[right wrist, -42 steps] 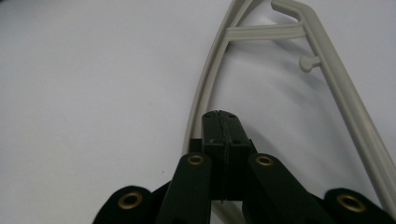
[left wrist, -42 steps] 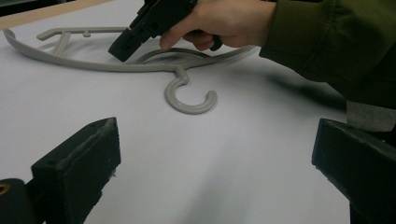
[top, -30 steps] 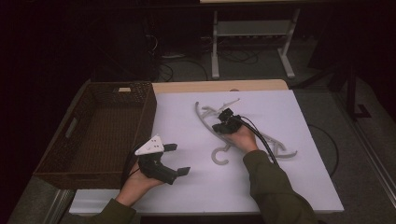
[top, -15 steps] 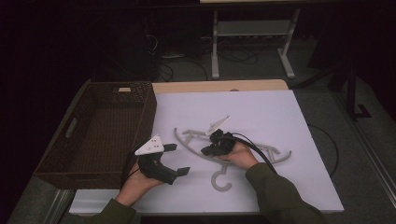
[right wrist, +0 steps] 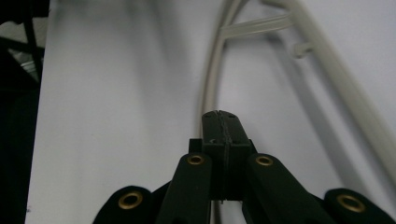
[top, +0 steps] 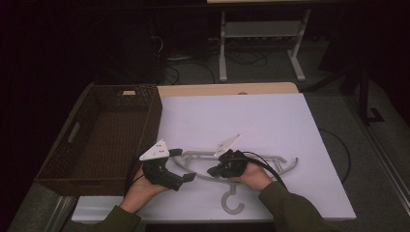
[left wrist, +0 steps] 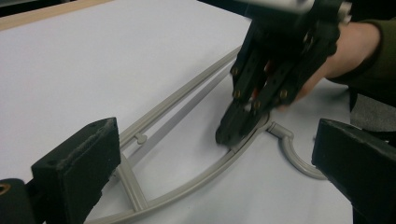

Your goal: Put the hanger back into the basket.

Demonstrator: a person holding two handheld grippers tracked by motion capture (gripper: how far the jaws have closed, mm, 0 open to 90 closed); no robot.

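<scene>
A grey plastic clothes hanger (top: 285,165) lies flat on the white tabletop (top: 251,121), its hook (top: 231,203) pointing at the near edge. My right gripper (top: 213,171) is shut on the hanger's curved arm beside the hook neck. In the right gripper view the closed jaws (right wrist: 222,122) pinch that arm (right wrist: 212,79). My left gripper (top: 183,165) rests on the table at the hanger's left end, open. In the left gripper view the hanger (left wrist: 187,93) lies between its wide jaws (left wrist: 215,172), and the right gripper (left wrist: 233,131) sits ahead on the arm.
A dark wicker basket (top: 155,113) stands at the table's left, right beside my left hand. A black cable (top: 275,166) trails from the right gripper across the hanger. Beyond the table's far edge are a metal stand (top: 261,34) and floor cables.
My right gripper has pulled the hanger toward the near edge and leftward, turning it so the hook points at the person. The left gripper has stayed put.
</scene>
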